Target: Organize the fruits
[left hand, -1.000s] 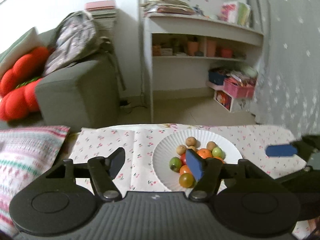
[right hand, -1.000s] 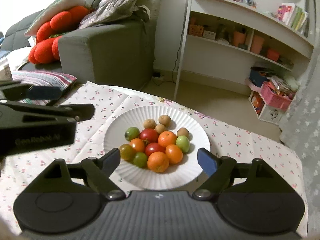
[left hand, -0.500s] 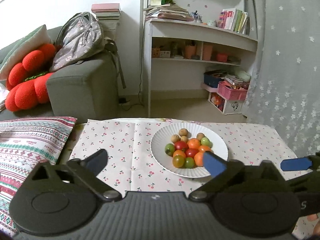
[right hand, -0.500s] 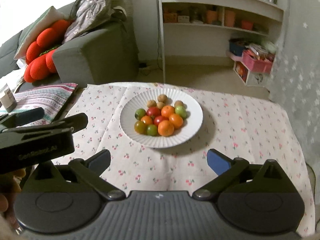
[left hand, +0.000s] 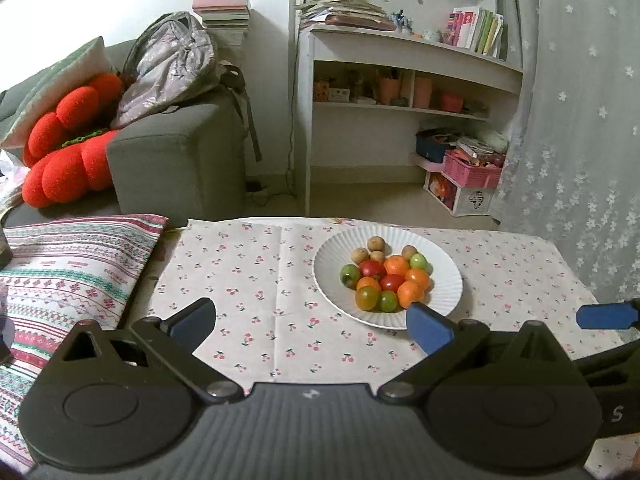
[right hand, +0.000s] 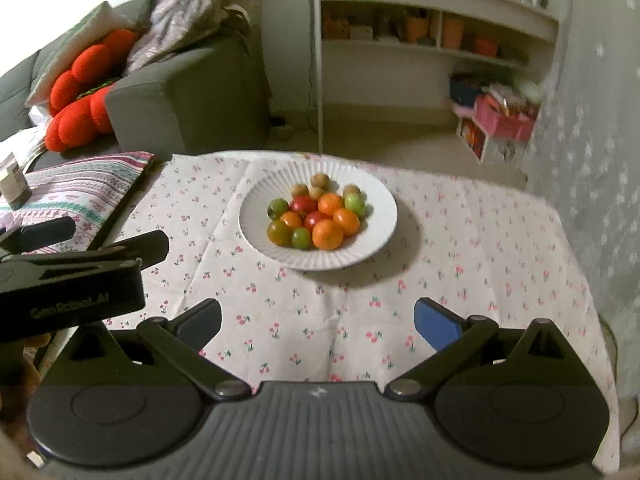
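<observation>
A white ribbed plate (left hand: 444, 248) (right hand: 376, 204) sits on a cherry-print cloth (left hand: 256, 272) (right hand: 460, 240) and holds a heap of small fruits (left hand: 386, 276) (right hand: 316, 212): orange, red, green and brown ones. My left gripper (left hand: 310, 322) hangs open above the cloth, near and left of the plate, nothing between its fingers. My right gripper (right hand: 318, 320) is open too, back from the plate over bare cloth, and holds nothing. The right gripper's blue fingertip (left hand: 606, 316) shows at the left wrist view's right edge. The left gripper's body (right hand: 76, 280) shows at the right wrist view's left.
A striped patterned cushion (left hand: 68, 264) (right hand: 80, 188) lies left of the cloth. A grey sofa (left hand: 176, 160) with red cushions (left hand: 68, 160) and a backpack (left hand: 172, 60) stands beyond. A white shelf unit (left hand: 400, 92) and pink baskets (left hand: 472, 168) are behind the table; a curtain (left hand: 580, 120) hangs right.
Both grippers have pulled back from the plate and their jaws have opened wider. The plate now sits farther ahead in both views; the fruits lie as before.
</observation>
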The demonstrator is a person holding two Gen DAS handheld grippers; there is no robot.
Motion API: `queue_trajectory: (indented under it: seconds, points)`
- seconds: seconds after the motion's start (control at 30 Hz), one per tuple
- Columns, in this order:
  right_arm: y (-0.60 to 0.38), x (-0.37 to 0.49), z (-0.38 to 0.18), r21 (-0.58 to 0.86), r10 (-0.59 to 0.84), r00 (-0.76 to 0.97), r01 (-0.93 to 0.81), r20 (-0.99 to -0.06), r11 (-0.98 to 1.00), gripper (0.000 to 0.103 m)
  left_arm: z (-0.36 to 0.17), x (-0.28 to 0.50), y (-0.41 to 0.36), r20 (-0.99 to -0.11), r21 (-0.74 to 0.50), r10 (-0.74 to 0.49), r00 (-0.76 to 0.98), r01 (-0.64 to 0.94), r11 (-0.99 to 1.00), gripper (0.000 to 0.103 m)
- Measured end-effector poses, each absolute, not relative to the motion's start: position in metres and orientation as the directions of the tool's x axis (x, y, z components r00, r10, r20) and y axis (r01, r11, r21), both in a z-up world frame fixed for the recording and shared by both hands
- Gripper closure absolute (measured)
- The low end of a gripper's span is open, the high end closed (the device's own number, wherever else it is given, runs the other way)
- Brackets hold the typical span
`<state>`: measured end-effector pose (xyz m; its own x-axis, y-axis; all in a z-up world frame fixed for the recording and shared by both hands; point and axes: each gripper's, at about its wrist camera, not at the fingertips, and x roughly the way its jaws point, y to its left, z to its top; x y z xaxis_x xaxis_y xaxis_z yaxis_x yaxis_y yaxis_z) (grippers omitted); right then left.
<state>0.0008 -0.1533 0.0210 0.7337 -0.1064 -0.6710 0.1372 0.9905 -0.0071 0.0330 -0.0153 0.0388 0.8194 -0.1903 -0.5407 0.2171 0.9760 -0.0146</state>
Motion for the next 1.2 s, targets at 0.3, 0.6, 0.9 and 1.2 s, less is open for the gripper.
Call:
queue_trajectory:
  seconds: [0.3, 0.6, 0.9, 1.2]
  points:
    - [-0.148, 0.01, 0.004, 0.006, -0.085, 0.717, 0.124, -0.692, 0.992, 0.0, 0.035, 0.038, -0.009, -0.56, -0.019, -0.175, 0.81, 0.199, 0.98, 0.023]
    - [-0.155, 0.007, 0.01, 0.04, -0.092, 0.73, 0.161, -0.677, 0.986, 0.0, 0.035, 0.038, -0.009, -0.574, -0.029, -0.182, 0.798, 0.202, 0.979, 0.023]
    - [-0.161, 0.006, 0.011, 0.072, -0.077, 0.726, 0.172, -0.683, 0.982, 0.0, 0.037, 0.037, -0.008, -0.567, -0.037, -0.188, 0.802, 0.203, 0.979, 0.023]
    - [-0.161, 0.005, 0.013, 0.068, -0.08, 0.731, 0.17, -0.677, 0.983, 0.0, 0.038, 0.038, -0.009, -0.565, -0.037, -0.181, 0.805, 0.194, 0.98, 0.023]
